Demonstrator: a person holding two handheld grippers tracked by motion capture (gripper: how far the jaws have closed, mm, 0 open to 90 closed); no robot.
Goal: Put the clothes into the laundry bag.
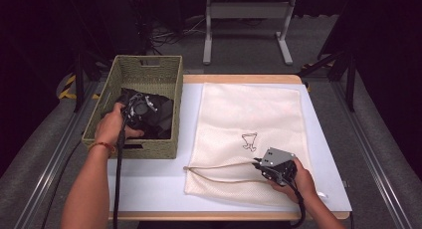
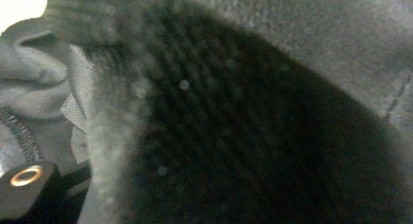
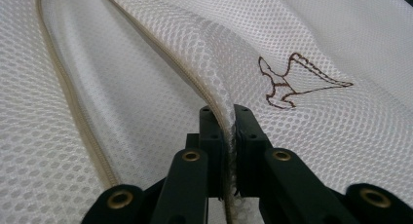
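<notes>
Two grippers busy: right gripper pinches mesh bag; left gripper in basket.

Around our left gripper there is little room: it sits down inside the woven basket, whose walls rise on every side, and the dark garment presses right up against its camera (we cannot tell how its jaws stand). The way out is upward, through the open top. On the white table, the strip between the basket and the mesh bag lies bare. Our right gripper is clamped on the bag's zipper edge, with the raised fold of mesh just ahead; the bag's far half lies flat.
</notes>
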